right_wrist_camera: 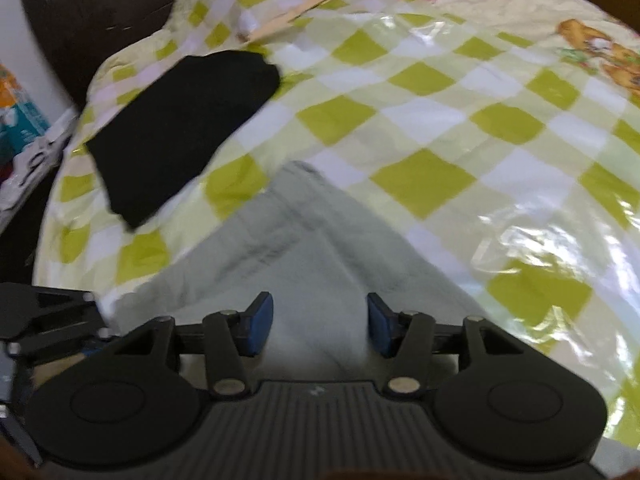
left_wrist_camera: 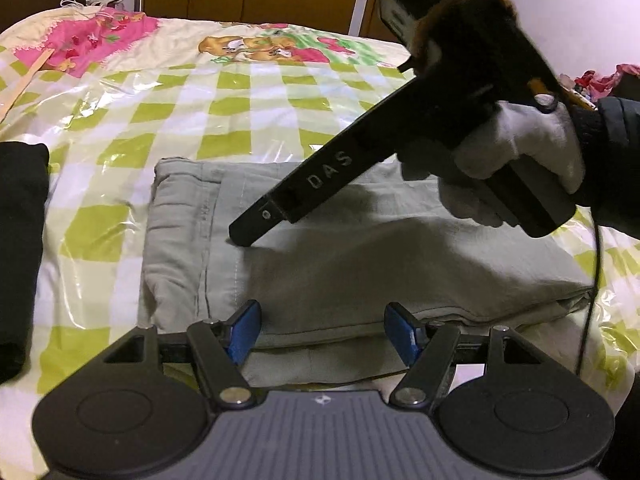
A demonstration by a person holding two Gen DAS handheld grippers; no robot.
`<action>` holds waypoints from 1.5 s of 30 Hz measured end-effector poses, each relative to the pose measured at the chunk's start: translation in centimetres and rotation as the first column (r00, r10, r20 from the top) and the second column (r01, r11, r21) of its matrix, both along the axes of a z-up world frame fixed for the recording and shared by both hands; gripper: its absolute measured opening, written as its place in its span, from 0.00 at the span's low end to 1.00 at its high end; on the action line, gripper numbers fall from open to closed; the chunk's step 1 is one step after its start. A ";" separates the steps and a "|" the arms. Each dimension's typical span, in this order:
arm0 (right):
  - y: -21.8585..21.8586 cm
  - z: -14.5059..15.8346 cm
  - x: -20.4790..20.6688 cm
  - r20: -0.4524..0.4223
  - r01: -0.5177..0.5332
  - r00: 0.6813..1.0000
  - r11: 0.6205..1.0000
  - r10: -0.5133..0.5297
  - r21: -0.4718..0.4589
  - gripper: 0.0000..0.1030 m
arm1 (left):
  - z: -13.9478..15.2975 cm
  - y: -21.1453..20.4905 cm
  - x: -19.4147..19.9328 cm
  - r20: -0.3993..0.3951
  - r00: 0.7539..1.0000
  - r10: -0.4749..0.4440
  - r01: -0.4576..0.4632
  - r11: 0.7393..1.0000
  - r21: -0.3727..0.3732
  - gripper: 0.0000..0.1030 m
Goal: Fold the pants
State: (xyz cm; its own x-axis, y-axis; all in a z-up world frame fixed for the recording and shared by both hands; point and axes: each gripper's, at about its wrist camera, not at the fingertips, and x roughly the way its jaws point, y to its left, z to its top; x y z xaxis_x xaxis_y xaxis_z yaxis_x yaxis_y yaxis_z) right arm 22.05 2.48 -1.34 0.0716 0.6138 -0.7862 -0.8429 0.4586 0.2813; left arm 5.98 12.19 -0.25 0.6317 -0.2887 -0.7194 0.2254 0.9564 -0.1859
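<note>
Cloth dominates both views. At far left in the left wrist view lies a folded black garment [left_wrist_camera: 20, 256], matte and soft-edged, on a bedspread [left_wrist_camera: 120, 128] checked in lime green and white under a glossy, crinkled plastic film. Just beside it, with a strip of checks between, rest the pants [left_wrist_camera: 320, 264]: pale grey-green woven cotton, folded into a thick oblong with a stitched seam running down the left part and a rounded fold along the near edge.

The left gripper [left_wrist_camera: 322, 332] hovers at that near edge, its blue rubbery pads [left_wrist_camera: 244, 330] spread wide apart with nothing between them but the cloth's border below. Across the pants from the right comes the right gripper [left_wrist_camera: 240, 240], a long black bar lettered "DAS", its tip touching the fabric near the seam; a white-gloved right hand [left_wrist_camera: 516, 160] grips its handle, and a thin black cable [left_wrist_camera: 592, 280] hangs down at the right.

From the right wrist view, blurred, the black garment [right_wrist_camera: 180, 132] sits at upper left beside a pale wooden stick [right_wrist_camera: 320, 0]. The pants [right_wrist_camera: 312, 240] narrow to a corner ahead of the right gripper [right_wrist_camera: 320, 328], whose blue fingers stand apart over the cloth, holding nothing. The shiny bedspread [right_wrist_camera: 500, 120] fills the right.
</note>
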 end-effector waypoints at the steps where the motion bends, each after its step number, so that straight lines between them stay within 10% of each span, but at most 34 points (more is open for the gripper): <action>1: 0.0 0.2 -0.3 0.004 -0.013 1.000 1.000 0.013 0.000 0.47 | -0.1 0.0 0.0 -0.001 1.000 -0.001 0.001 1.000 -0.002 0.77; 9: 0.6 -0.5 0.4 0.008 0.009 1.000 0.998 -0.009 -0.056 0.38 | -0.4 -0.3 0.2 -0.001 1.000 -0.008 0.008 1.000 0.002 0.78; 12: 1.5 -0.1 -0.5 0.028 -0.004 1.000 0.998 0.006 -0.070 0.11 | -0.3 -0.2 0.2 0.001 1.000 -0.007 0.007 1.000 -0.006 0.78; 17: 1.7 2.3 -1.5 0.062 -0.008 0.998 0.999 0.010 -0.046 0.05 | 0.3 0.0 -0.3 0.019 1.000 -0.008 0.008 1.000 -0.001 0.78; 23: 1.9 6.1 -2.3 0.085 -0.029 0.996 0.998 0.024 0.052 0.05 | 0.7 0.4 -0.9 0.032 0.999 -0.002 0.003 1.000 -0.015 0.78; 31: 5.7 2.6 -1.5 0.069 -0.005 0.998 0.999 0.001 0.051 0.05 | 0.1 0.5 -0.9 0.010 1.000 0.012 -0.012 1.000 0.023 0.78; 39: 3.9 3.1 -0.2 0.107 0.096 0.989 0.990 -0.107 0.103 0.36 | 0.5 0.2 -1.0 0.011 1.000 0.009 -0.009 1.000 0.029 0.78; 45: -1.2 7.4 0.3 0.147 0.210 0.958 0.954 -0.244 0.216 0.40 | 2.2 -0.4 -0.7 0.085 0.996 -0.030 0.028 0.999 0.020 0.78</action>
